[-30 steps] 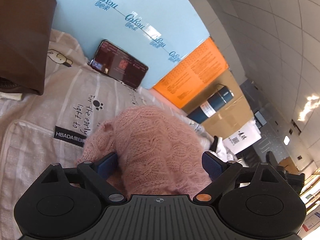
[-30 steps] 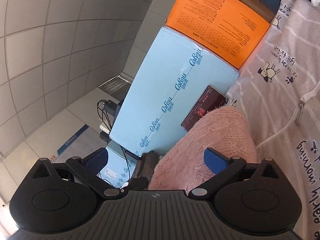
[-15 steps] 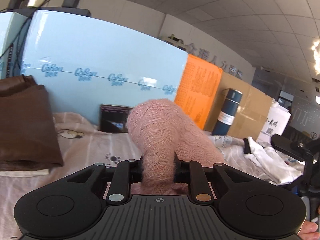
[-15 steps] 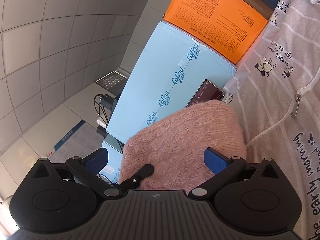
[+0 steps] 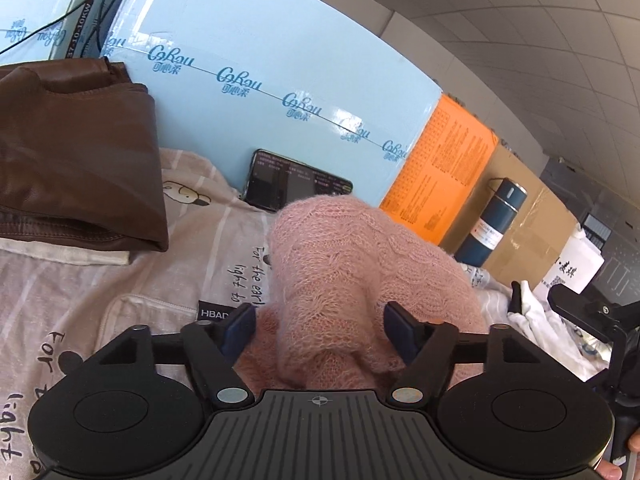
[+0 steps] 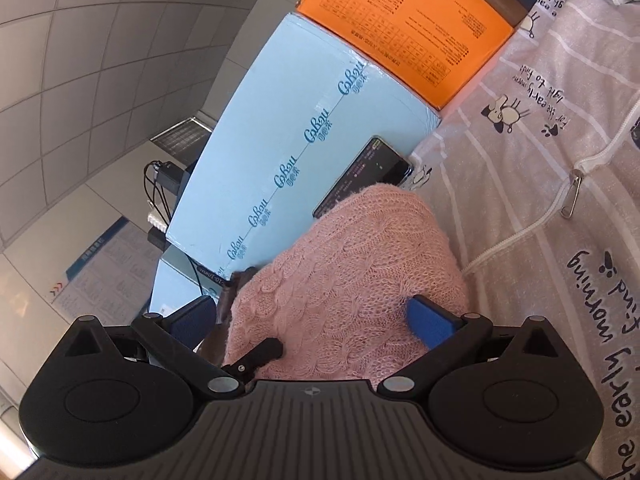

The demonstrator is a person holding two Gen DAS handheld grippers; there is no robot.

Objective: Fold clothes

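A pink sweater (image 5: pixel 352 280) was seen bunched in a mound on a striped, printed cover (image 5: pixel 80 288), in front of a phone (image 5: pixel 296 184) propped against a blue box (image 5: pixel 280 60). The left gripper (image 5: pixel 320 328) was caught with its jaws opening; a fold of the sweater lay between the blue pads (image 5: pixel 240 330), which were no longer pressed on the knit. The right gripper (image 6: pixel 316 320) was held wide apart, the sweater (image 6: pixel 352 280) bulging up between its pads (image 6: pixel 430 320) without being pinched; nothing was gripped by it. A black finger of the other tool was seen resting against the knit near the right gripper's left pad. A folded brown garment (image 5: pixel 72 160) was laid on the cover to the left, well apart from the sweater. An orange box (image 5: pixel 444 168) and a dark flask (image 5: pixel 492 224) were stood beyond the sweater to the right, with white cloth (image 5: pixel 552 332) heaped nearby.
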